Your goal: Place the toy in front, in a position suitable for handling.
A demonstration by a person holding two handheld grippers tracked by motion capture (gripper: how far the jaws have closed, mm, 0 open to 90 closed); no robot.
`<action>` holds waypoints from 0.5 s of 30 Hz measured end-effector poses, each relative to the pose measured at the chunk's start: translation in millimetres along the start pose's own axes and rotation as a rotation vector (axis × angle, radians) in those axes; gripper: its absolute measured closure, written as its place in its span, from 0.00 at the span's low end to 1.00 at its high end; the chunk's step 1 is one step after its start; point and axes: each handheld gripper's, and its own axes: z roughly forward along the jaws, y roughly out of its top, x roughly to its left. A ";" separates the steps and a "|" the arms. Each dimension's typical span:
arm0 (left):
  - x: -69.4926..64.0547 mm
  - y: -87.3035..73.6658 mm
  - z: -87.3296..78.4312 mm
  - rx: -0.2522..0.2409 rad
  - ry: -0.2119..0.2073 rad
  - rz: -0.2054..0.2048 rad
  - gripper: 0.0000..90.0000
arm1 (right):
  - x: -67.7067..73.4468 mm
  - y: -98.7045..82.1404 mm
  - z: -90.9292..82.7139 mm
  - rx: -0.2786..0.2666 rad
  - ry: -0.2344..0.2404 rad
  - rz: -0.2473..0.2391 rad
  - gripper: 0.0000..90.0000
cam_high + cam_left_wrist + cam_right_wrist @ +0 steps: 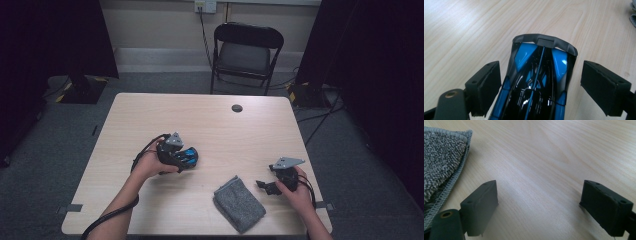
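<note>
Toy car (537, 82), glossy blue-black plastic, wedge-shaped, sits between the left gripper (540, 88) fingers, spread wide, not gripping. Grey looped-pile cloth (239, 202) lies right of car. Right gripper (546, 208) fingers wide, empty, over woodgrain bench (210, 120).

Blue-black toy car (539, 82) between spread tool (540, 87) jaws, wooden table (474, 30).

No text, label, brand, number or sign can be read anywhere: not on the blue and black toy car (536, 82), not on the grey cloth (239, 203), not on the table (200, 120).
</note>
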 end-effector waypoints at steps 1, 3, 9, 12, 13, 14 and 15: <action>0.9 0.0 1.5 -0.002 -0.007 -0.009 0.17 | 0.0 0.0 0.0 0.000 0.000 0.000 0.15; 1.9 0.0 3.9 0.002 -0.013 -0.008 0.18 | 0.0 0.0 0.1 -0.001 0.000 0.000 0.15; 3.1 -2.6 13.8 0.031 -0.026 0.005 0.18 | 0.0 0.0 0.0 0.000 0.000 0.000 0.15; 1.9 -4.8 18.0 0.018 -0.021 -0.012 0.17 | 0.1 0.0 0.0 -0.001 -0.001 0.000 0.15; 2.5 -5.4 18.1 0.018 -0.024 -0.013 0.17 | 0.1 0.0 0.0 -0.001 -0.001 0.000 0.15; 2.8 -6.2 18.7 0.015 -0.022 -0.022 0.17 | 0.1 0.0 0.0 -0.001 -0.001 0.000 0.15; 2.8 -6.2 18.7 0.015 -0.022 -0.022 0.18 | 0.1 0.0 0.0 0.000 0.000 0.001 0.15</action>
